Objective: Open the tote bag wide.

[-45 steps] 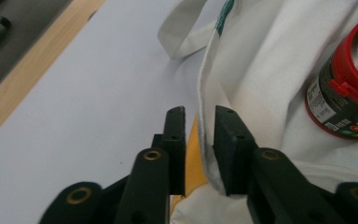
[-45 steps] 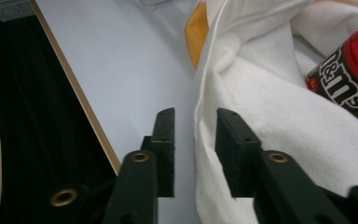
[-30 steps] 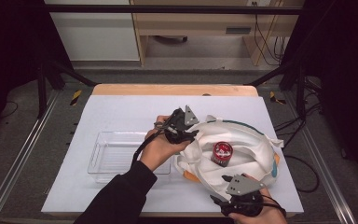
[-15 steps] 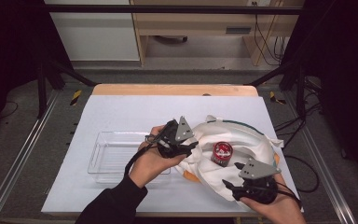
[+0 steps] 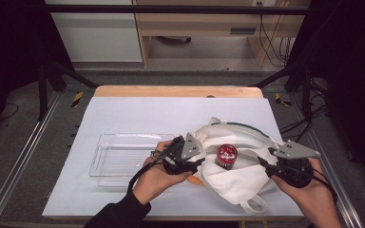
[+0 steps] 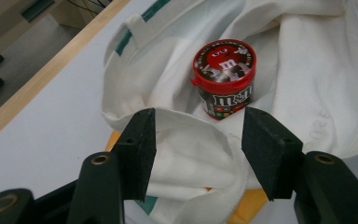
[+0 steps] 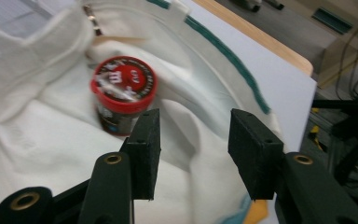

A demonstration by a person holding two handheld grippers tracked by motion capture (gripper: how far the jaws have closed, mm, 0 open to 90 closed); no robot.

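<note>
A white cloth bag (image 5: 240,178) with green trim lies crumpled on the table's right half. In its hollow stands a small candy can with a red lid (image 5: 226,155) (image 6: 223,77) (image 7: 121,93). My left gripper (image 5: 199,160) (image 6: 198,151) is at the bag's left rim. Its jaws have just been opening and stand apart, with a fold of the bag's edge (image 6: 191,140) between them and not pinched. At the bag's right side is my right gripper (image 5: 266,164) (image 7: 193,140). Its jaws have just been closing and straddle a cloth ridge, still apart, open.
An empty clear plastic tray (image 5: 105,156) sits left of the bag, right by my left hand. Something orange (image 5: 196,180) (image 6: 244,207) peeks out from under the bag. The white mat (image 5: 171,114) has bare room behind the bag; its right edge is near my right hand.
My left gripper came nearer along the bag's left rim. My right gripper rose from the bag's front edge to its right side, and its jaws narrowed.
</note>
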